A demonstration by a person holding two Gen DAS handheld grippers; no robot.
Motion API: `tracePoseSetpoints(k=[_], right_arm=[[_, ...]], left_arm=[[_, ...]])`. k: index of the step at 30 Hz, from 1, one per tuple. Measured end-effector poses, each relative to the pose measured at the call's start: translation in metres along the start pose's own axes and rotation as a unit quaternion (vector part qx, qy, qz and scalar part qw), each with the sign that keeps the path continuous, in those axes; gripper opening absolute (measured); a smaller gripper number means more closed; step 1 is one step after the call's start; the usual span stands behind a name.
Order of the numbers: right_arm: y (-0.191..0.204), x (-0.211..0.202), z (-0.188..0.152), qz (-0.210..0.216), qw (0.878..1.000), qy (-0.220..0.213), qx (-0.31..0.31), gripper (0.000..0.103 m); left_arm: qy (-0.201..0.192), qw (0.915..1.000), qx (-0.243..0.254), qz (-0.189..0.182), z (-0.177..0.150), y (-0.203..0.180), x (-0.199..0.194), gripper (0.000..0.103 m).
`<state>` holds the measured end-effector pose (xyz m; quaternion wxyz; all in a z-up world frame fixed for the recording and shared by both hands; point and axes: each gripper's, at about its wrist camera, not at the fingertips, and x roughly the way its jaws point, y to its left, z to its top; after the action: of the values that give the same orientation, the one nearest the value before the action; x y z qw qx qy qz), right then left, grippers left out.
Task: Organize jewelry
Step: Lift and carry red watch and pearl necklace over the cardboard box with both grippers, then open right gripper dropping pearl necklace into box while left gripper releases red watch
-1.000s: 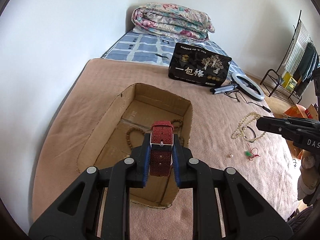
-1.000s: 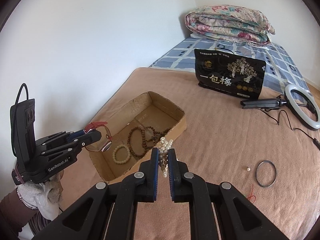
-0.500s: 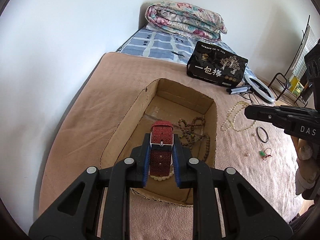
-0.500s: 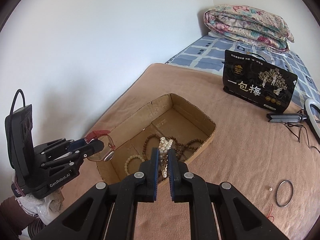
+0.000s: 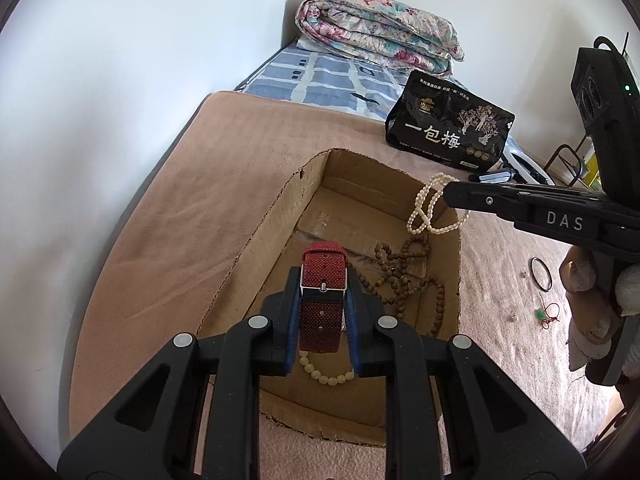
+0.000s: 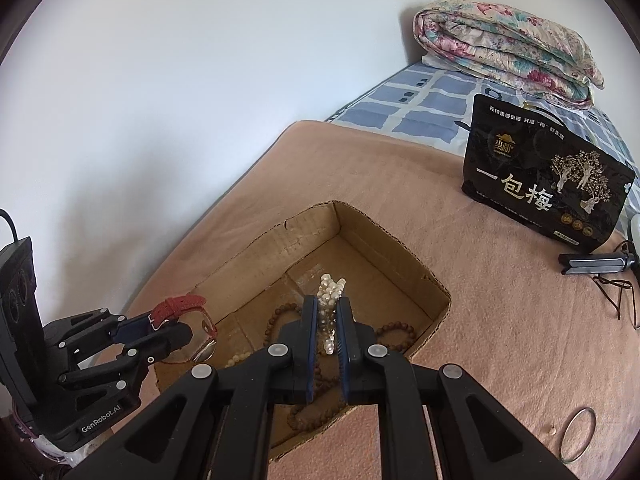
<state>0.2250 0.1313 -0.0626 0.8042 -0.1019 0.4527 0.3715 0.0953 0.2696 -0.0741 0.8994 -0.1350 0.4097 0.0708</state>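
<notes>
Red watch strap (image 5: 322, 295) is clamped between your left gripper (image 5: 322, 320) jaws, buckle up, held over the near end of the cardboard box (image 5: 276, 216). From the right wrist view the watch (image 6: 182, 312) hangs at the box's near-left corner, its case just above the rim.

Your right gripper (image 6: 329, 320) is closed on the pearl necklace (image 6: 330, 292); in the left wrist view the strands (image 5: 430, 208) dangle in loops over the box's far-right wall, not touching the floor of the box.

Inside the box: brown bead strings (image 5: 404, 276) lie tangled right of centre, and a cream bead bracelet (image 5: 326, 376) sits at the near end, directly under your left jaws.

Outside, on the tan blanket (image 5: 192, 208) to the right of the box: a thin dark ring (image 5: 541, 274), a loose pale bead (image 5: 511, 314), and a small red-and-green string charm (image 5: 547, 317), all well apart from the box. Black snack bag (image 5: 448, 128) stands beyond the box's far end, folded floral quilt (image 5: 376, 40) further back against the wall.
</notes>
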Motion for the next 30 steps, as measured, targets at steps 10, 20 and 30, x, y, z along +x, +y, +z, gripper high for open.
tracePoseSetpoints(k=[10, 20, 30], right_arm=[[-0.007, 0.018, 0.004, -0.008, 1.0, 0.006, 0.0, 0.007], [-0.005, 0.021, 0.007, -0.012, 1.0, 0.004, -0.006, 0.016], [-0.004, 0.004, 0.005, -0.045, 0.998, -0.034, -0.01, 0.088]], left_arm=[[-0.009, 0.9999, 0.003, 0.009, 0.004, -0.003, 0.007, 0.018], [-0.015, 0.9997, 0.015, 0.014, 0.004, -0.006, 0.005, 0.019], [-0.043, 0.9983, 0.028, 0.029, 0.006, -0.011, -0.009, 0.069]])
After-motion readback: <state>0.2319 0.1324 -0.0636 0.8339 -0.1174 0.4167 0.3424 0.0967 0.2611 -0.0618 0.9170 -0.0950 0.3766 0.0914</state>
